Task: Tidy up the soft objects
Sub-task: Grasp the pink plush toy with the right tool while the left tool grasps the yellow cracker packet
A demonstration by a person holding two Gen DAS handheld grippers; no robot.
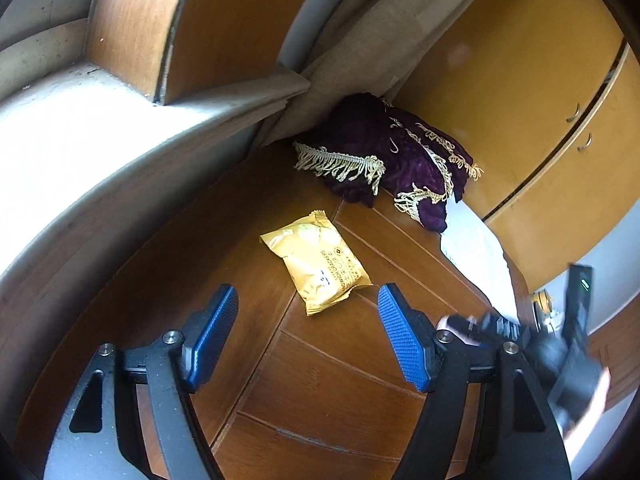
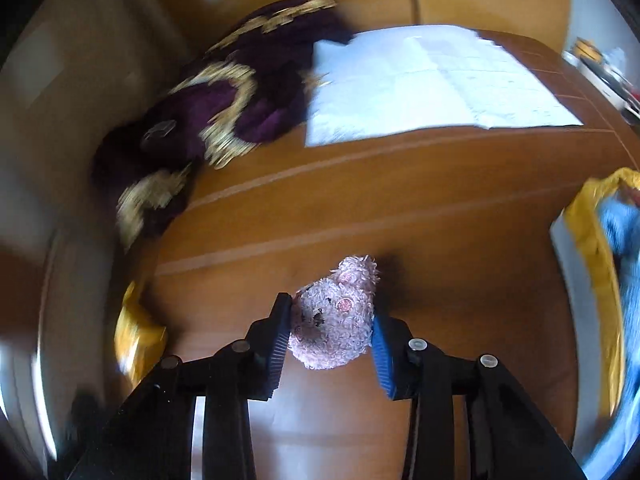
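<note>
My right tongs (image 2: 331, 322) clamp a pink plush bear (image 2: 336, 316), lifted over the middle of the worktop (image 2: 400, 208). My left tongs (image 1: 308, 312) gape wide, empty, above a gold snack packet (image 1: 316, 264) lying mid-worktop. Purple fringed cloth (image 1: 384, 152) is bunched at the far corner, white paper (image 2: 420, 84) just beside it.

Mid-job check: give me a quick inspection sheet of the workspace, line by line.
Surface: brown wooden table, inlaid lines.
Job's things: pink plush toy in right gripper; purple fringed cloth bunched at far corner.
Clutter: yellow snack packet; white paper sheets; yellow and blue item at right edge, blurred.
Grippers: left gripper open, empty; right gripper shut on the toy.
Cables: nothing seen.
Surroundings: wooden cabinet doors, beige curtain, window ledge.
</note>
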